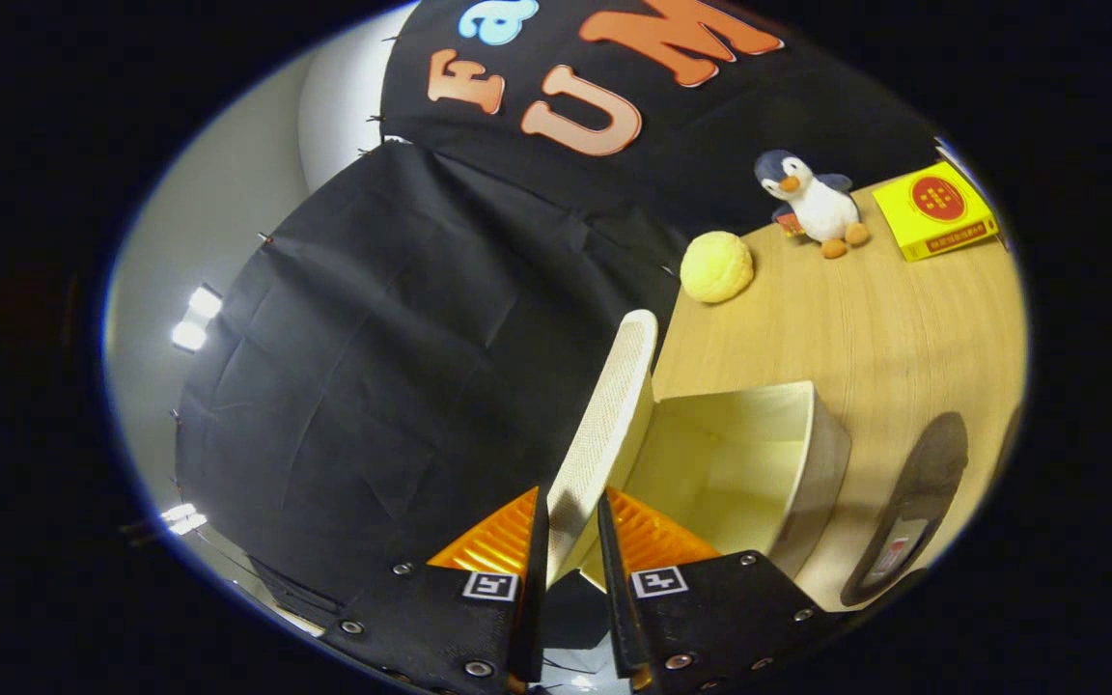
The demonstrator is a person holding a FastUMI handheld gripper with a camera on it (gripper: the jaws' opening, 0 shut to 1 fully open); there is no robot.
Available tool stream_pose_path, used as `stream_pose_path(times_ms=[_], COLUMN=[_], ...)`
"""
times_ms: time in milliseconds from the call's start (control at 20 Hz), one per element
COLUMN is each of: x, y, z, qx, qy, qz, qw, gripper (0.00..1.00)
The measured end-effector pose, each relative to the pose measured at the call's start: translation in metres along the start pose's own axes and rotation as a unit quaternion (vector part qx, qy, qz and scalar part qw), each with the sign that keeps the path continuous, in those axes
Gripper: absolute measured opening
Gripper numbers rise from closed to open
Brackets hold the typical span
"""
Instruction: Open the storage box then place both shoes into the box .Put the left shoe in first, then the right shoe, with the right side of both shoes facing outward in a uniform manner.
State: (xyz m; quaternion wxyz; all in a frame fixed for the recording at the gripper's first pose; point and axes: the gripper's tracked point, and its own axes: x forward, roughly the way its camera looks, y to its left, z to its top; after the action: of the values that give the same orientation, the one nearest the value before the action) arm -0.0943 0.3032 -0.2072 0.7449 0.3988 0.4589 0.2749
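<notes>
gripper (570,541) clamps lid (604,434) | storage box (807,454) open | shoe (908,512) partly cut off

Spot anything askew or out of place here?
Nothing damaged or spilled. The storage box is open and empty, its lid raised between the tongs, which pinch it. A dark shoe lies sole-up beside the box.

Claw (570,541) fingers nearly closed, tilted
</notes>
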Motion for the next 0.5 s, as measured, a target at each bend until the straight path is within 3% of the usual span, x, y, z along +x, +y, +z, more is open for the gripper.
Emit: stream_pose_path(times_ms=[300,500], x=[0.050,0.102], y=[0.059,0.087], z=[0.007,-0.005], qx=[-0.008,-0.010], qy=[-0.020,-0.007], qz=[0.021,0.012], qw=[1.000,1.000], gripper=[0.20,0.20])
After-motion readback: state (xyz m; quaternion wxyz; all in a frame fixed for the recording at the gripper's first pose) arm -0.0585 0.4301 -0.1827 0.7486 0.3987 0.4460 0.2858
